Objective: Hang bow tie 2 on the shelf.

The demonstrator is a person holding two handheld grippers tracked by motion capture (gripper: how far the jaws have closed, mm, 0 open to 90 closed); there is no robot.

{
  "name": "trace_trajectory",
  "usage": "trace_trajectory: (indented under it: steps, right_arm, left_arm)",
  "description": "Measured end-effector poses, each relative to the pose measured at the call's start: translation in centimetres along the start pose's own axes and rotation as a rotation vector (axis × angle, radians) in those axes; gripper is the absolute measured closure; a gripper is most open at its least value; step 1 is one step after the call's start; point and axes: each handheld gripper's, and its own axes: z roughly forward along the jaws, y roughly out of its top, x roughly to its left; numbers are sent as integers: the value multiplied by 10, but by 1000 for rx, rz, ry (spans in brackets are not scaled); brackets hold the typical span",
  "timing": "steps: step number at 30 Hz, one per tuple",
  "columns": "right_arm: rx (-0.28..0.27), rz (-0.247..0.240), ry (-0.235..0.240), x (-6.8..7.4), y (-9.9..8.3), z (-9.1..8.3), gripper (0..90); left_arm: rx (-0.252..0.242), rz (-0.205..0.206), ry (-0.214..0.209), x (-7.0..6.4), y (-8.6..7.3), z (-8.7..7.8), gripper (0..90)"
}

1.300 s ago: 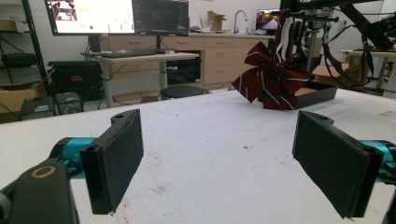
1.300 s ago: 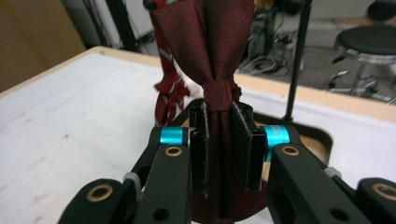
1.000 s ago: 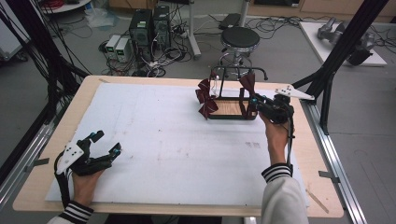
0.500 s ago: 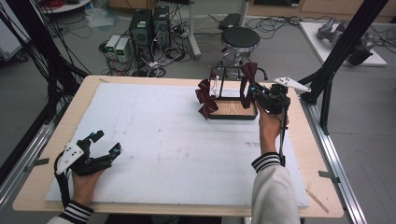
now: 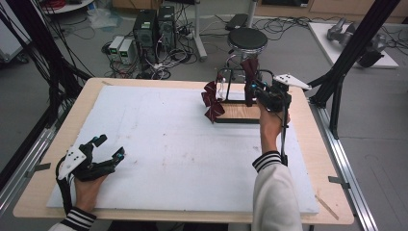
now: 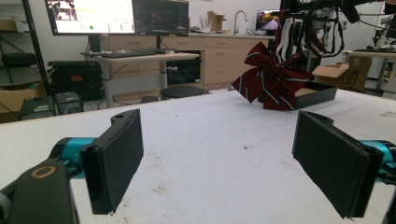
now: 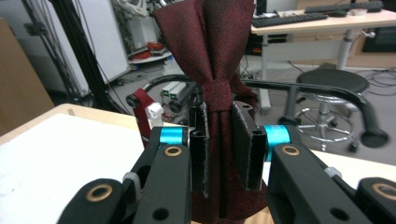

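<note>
White foam is covering the table (image 5: 159, 144), where the right gripper (image 7: 219, 140) is pinching a dark red bow tie (image 7: 212, 60) to free it from the black rack (image 5: 235, 82), while the left gripper (image 5: 103, 154) is resting with jaws spread.

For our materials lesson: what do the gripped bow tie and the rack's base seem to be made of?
Bow tie: likely woven fabric, dark red, slightly sheened; it folds softly into its knot. Rack base: probably wood, pale matt tan in a dark frame; grain too small to tell.

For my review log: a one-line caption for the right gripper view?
Right gripper shut on a dark red bow tie hanging from the black rack.
</note>
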Motion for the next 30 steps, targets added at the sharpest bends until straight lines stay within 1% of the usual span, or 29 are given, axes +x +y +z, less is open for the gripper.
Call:
trace_trajectory:
  steps: [4,7,10,13,16,18,23,26,27,29,30]
  right_arm:
    - [11,-2,10,1,-3,6,778]
    - [10,4,30,2,-5,11,778]
    - [22,13,39,3,-7,16,778]
    - [25,33,52,3,-10,21,778]
    - [42,40,54,2,-13,25,778]
    - [49,60,59,1,-14,28,777]
    - [78,80,58,-2,-19,34,777]
    - [104,94,59,-4,-22,38,777]
    - [114,105,63,-4,-23,38,777]
    - [119,112,61,-5,-24,40,776]
    - [132,119,60,-6,-25,40,776]
  left_arm:
    - [-1,-2,0,0,0,0,168]
    - [-1,0,1,0,0,0,168]
    - [-1,-1,1,0,0,0,168]
    - [0,-1,1,0,0,0,168]
    - [-1,-1,1,0,0,0,168]
    - [0,-1,1,0,0,0,168]
    - [0,-1,1,0,0,0,168]
    - [0,-1,1,0,0,0,169]
    - [0,-1,1,0,0,0,168]
    - [0,-1,1,0,0,0,168]
    - [0,-1,1,0,0,0,169]
